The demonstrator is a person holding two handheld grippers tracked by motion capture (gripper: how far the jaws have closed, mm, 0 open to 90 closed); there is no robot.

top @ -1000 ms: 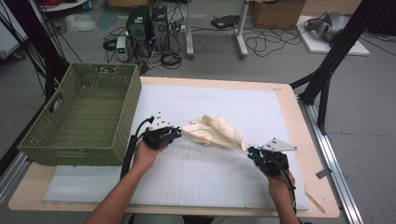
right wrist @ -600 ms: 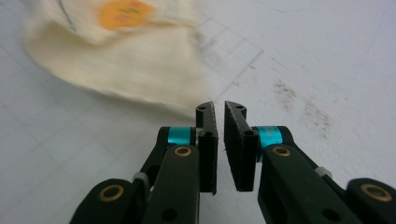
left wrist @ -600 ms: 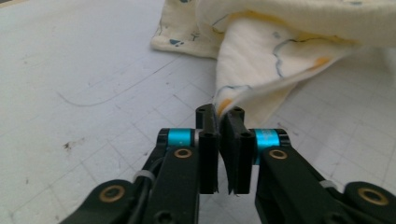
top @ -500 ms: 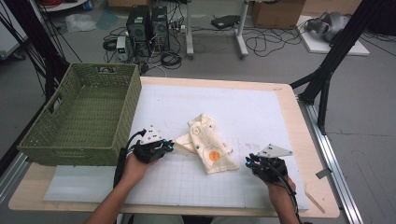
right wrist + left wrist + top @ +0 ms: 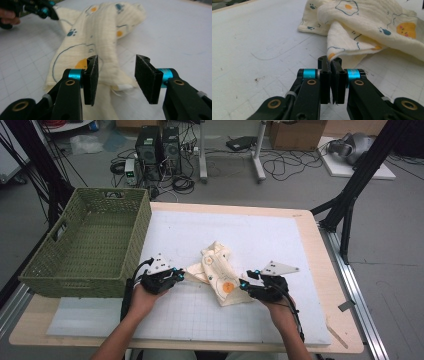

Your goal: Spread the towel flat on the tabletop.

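Note:
A cream cloth [image 5: 216,266] printed with fried eggs and paw marks lies crumpled on the white mat [image 5: 280,235]. My left gripper [image 5: 179,275] is at the cloth's left corner, its jaws shut on that corner [image 5: 333,58], and the rest of the cloth [image 5: 372,27] spreads beyond. My right gripper [image 5: 244,284] is at the cloth's near right end. Its jaws [image 5: 116,68] have just been opening and stand apart, with the cloth's edge [image 5: 100,37] lying loose between and under them, untouched by the pads. The left gripper [image 5: 51,13] appears far off in the right gripper view.
A green woven basket [image 5: 60,265] stands at the table's left, close beside my left hand. The wooden table edge [image 5: 320,270] runs along the right. Cables, computer cases and black stand legs are on the floor beyond the table.
The cloth, first stretched between both grippers, now lies slack on the mat. The right jaws have opened and that hand has shifted left to the cloth's end. The left hand has barely moved.

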